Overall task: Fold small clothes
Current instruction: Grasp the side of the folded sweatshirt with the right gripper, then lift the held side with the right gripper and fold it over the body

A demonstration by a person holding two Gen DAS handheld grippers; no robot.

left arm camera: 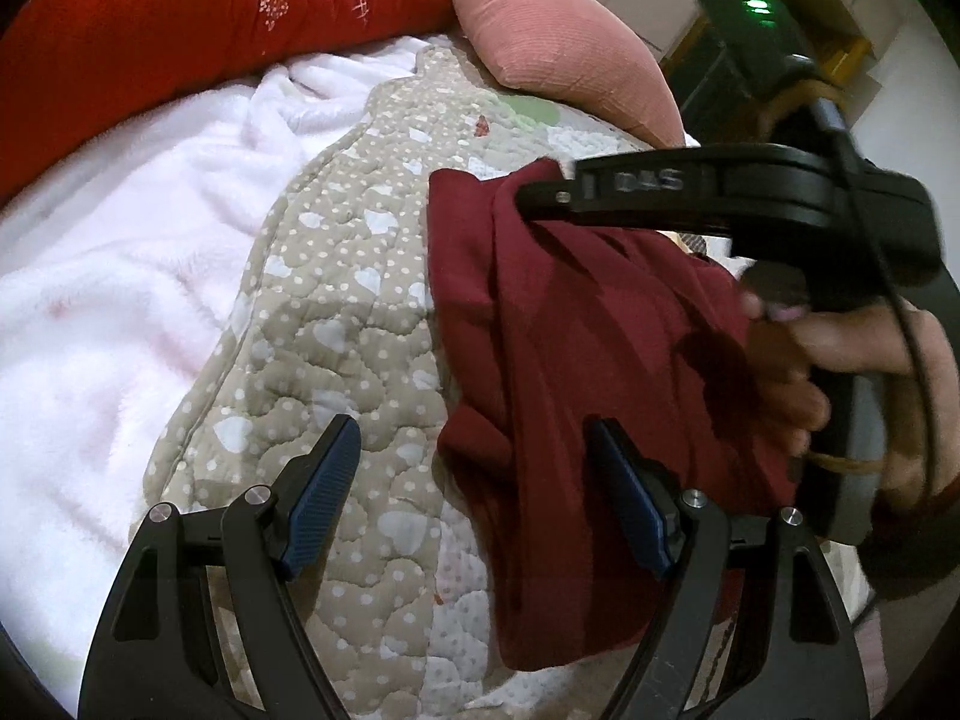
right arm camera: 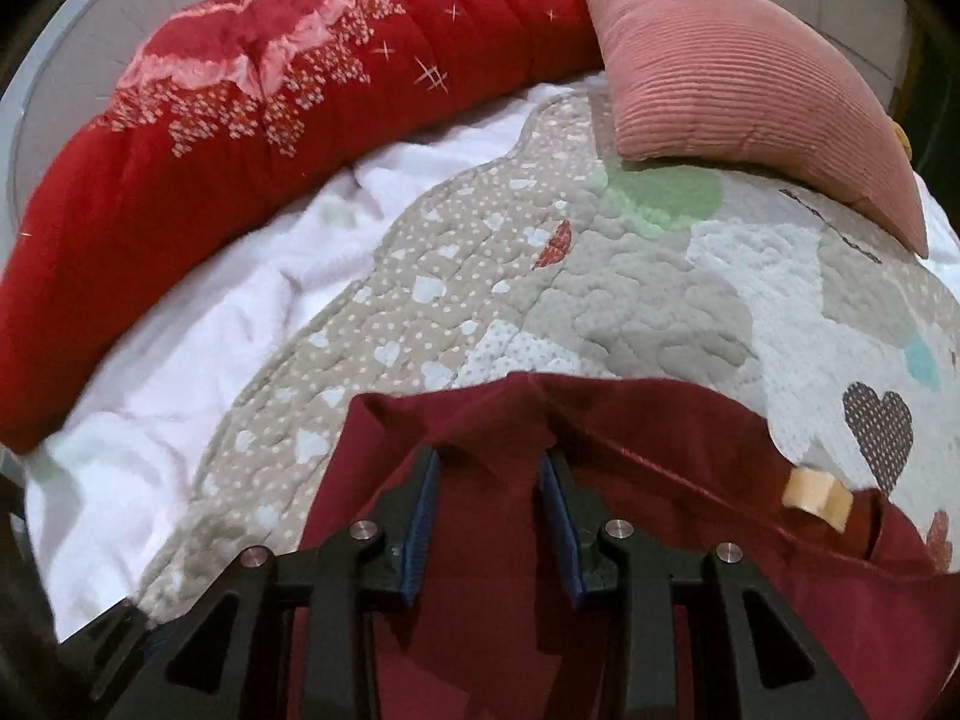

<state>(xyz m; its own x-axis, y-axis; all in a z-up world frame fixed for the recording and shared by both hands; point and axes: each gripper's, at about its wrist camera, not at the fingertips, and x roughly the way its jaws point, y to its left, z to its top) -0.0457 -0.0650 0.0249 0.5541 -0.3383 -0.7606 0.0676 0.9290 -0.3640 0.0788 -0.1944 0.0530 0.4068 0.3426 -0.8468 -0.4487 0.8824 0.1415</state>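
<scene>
Dark red garment on a quilted bed cover, with 2 hand-held grippers at its edges.

The dark red garment (left arm camera: 576,372) lies rumpled on the quilted cover (left arm camera: 336,324), right of the white fleece blanket (left arm camera: 120,252). The left gripper (left arm camera: 480,492) stands wide open with nothing between its blue pads; its right finger (left arm camera: 630,498) sits over the garment's near left edge, the left finger (left arm camera: 324,492) over bare quilt. The right gripper (right arm camera: 489,516), held in a hand (left arm camera: 840,372), is partly closed at the garment's far edge, a raised fold of cloth between its pads; whether they press on it I cannot tell. A beige tag (right arm camera: 819,495) shows on the garment. A red bolster (right arm camera: 240,138) and a pink cushion (right arm camera: 732,102) lie well beyond.
</scene>
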